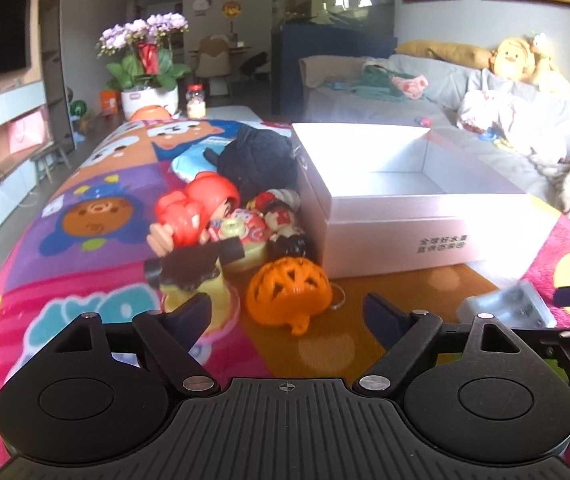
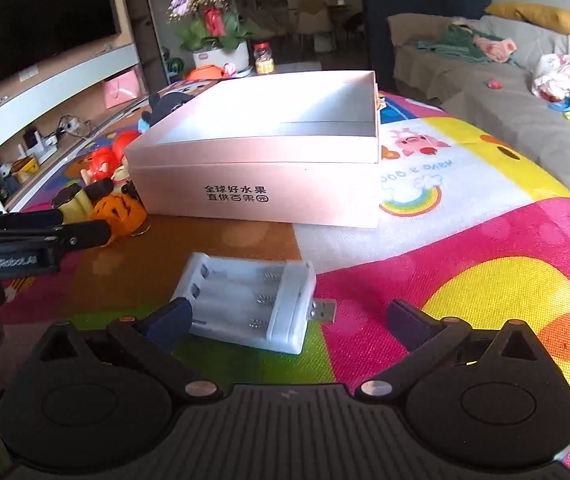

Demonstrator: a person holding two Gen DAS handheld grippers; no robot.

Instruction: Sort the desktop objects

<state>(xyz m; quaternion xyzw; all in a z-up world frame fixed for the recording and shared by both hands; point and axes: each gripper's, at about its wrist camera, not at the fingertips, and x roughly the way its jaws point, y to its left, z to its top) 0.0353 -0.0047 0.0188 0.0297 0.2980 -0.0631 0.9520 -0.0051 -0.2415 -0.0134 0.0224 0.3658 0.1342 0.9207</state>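
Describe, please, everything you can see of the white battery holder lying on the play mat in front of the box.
The white battery holder looks like moulded plastic, an open tray with three empty slots and metal spring contacts at one end. A metal USB plug sticks out of its right end. It lies flat, slightly skewed, on the colourful play mat, apart from the pink box behind it. The right gripper stands open around it; the left finger's pad looks close to its near-left corner, though contact is unclear.
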